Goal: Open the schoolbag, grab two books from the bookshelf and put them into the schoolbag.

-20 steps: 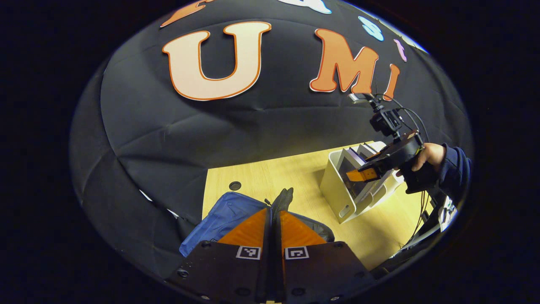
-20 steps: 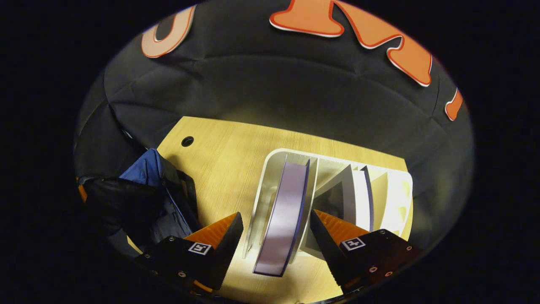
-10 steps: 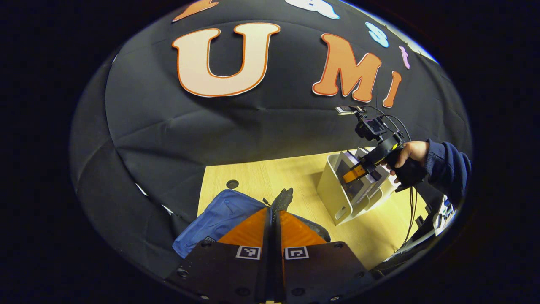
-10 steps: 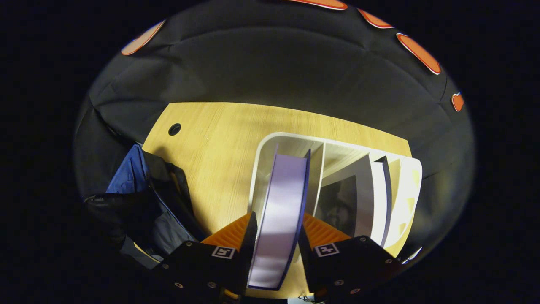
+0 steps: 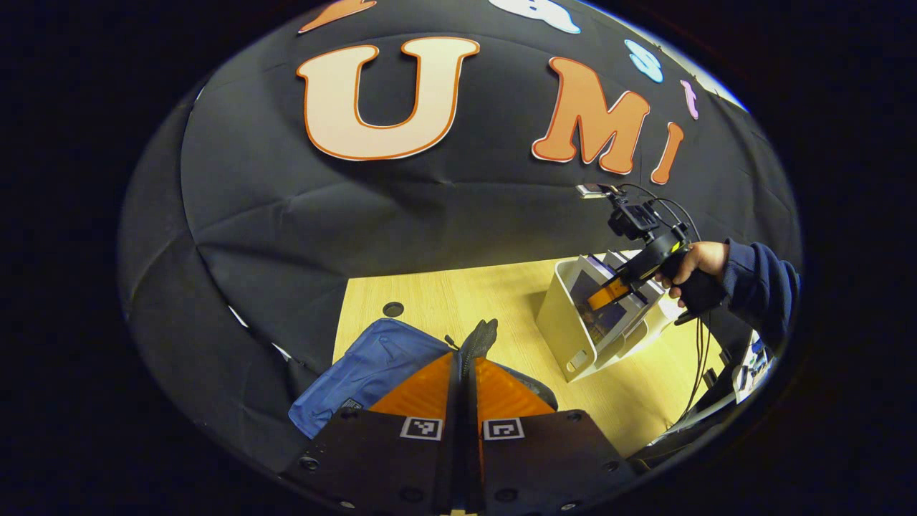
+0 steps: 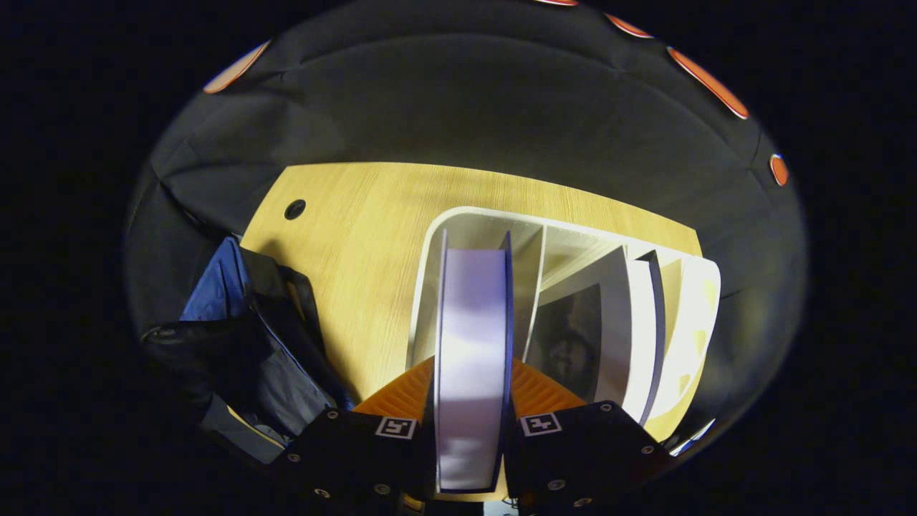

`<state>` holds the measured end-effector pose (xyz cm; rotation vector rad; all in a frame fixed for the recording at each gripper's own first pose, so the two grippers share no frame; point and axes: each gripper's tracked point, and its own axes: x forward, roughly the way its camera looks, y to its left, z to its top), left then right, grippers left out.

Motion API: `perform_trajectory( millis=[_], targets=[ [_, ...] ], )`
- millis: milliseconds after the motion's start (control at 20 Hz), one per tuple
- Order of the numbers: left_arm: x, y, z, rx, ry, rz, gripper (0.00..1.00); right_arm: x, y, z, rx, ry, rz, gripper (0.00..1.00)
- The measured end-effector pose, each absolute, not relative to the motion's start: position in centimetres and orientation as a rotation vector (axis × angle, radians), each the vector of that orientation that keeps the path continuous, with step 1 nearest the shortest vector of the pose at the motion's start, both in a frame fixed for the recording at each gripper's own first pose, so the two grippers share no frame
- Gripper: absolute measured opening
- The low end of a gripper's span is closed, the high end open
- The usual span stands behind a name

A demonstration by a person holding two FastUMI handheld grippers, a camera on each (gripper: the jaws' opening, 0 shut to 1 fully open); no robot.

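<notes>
Two grippers in play. Right gripper (image 6: 469,423): both fingers pressed flat against the covers of a thick book (image 6: 471,358) with a pale lilac page edge, one finger on each side. The book stands upright in the leftmost compartment of the white bookshelf (image 6: 566,229), as the right gripper view has it. A divider separates it from the next compartment, where a second book (image 6: 573,337) with a dark cover leans against further white volumes.

Left gripper view, same grasp from farther off: right gripper (image 5: 609,292) reaches down into the bookshelf (image 5: 566,330), held by a hand (image 5: 691,259) in a dark blue sleeve (image 5: 759,283); cables trail from the gripper's body down past the table edge.

Left gripper (image 5: 464,380): fingers drawn together with only a thin slit between them, nipping the dark edge of the schoolbag (image 5: 372,365) by its zip. Whether both fingers actually press the fabric cannot be told.

Schoolbag, blue and black, sits at the near left corner of the light wooden table (image 5: 458,301), well apart from the bookshelf. In the right gripper view the schoolbag (image 6: 243,344) shows its mouth parted, dark lining visible. A round cable hole (image 6: 294,209) lies in the table beyond the bag.
</notes>
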<state>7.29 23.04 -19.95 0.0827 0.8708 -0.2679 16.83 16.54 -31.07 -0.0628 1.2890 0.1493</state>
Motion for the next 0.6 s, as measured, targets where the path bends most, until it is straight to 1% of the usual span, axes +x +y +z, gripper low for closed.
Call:
perform_trajectory(
  millis=[50,100,150,200,250,300,350,400,450,500,600],
  targets=[
    [7.3,23.1,-20.2,0.085,0.875,-0.268,0.07,16.6,16.4,-30.5,-0.055,1.284,0.162,0.48],
    [7.4,22.9,-20.2,0.089,0.88,-0.27,0.07,16.4,16.2,-29.9,-0.047,1.277,0.172,0.37],
    [7.3,22.8,-20.3,0.089,0.883,-0.274,0.07,16.2,16.1,-29.2,-0.034,1.272,0.181,0.37],
    [7.4,22.7,-20.4,0.09,0.887,-0.277,0.11,16.0,16.0,-28.5,-0.017,1.267,0.19,0.37],
    [7.4,22.6,-20.5,0.09,0.888,-0.278,0.06,15.7,15.8,-27.7,-0.001,1.262,0.2,0.37],
    [7.4,22.4,-20.5,0.09,0.891,-0.281,0.07,15.5,15.5,-27.0,0.012,1.253,0.211,0.37],
    [7.4,22.5,-20.6,0.09,0.89,-0.279,0.02,15.2,15.2,-26.0,0.021,1.242,0.222,0.37],
    [7.4,22.6,-20.5,0.091,0.893,-0.278,0.06,15.0,14.8,-25.1,0.027,1.228,0.235,0.37],
    [7.3,22.7,-20.6,0.091,0.892,-0.276,0.02,14.7,14.4,-23.8,0.039,1.212,0.24,0.37],
    [7.3,22.6,-20.6,0.091,0.895,-0.275,0.07,14.6,14.0,-22.4,0.053,1.19,0.247,0.37],
    [7.3,22.6,-20.6,0.095,0.899,-0.275,0.07,14.0,13.2,-19.5,0.094,1.143,0.262,0.36]
  ],
)
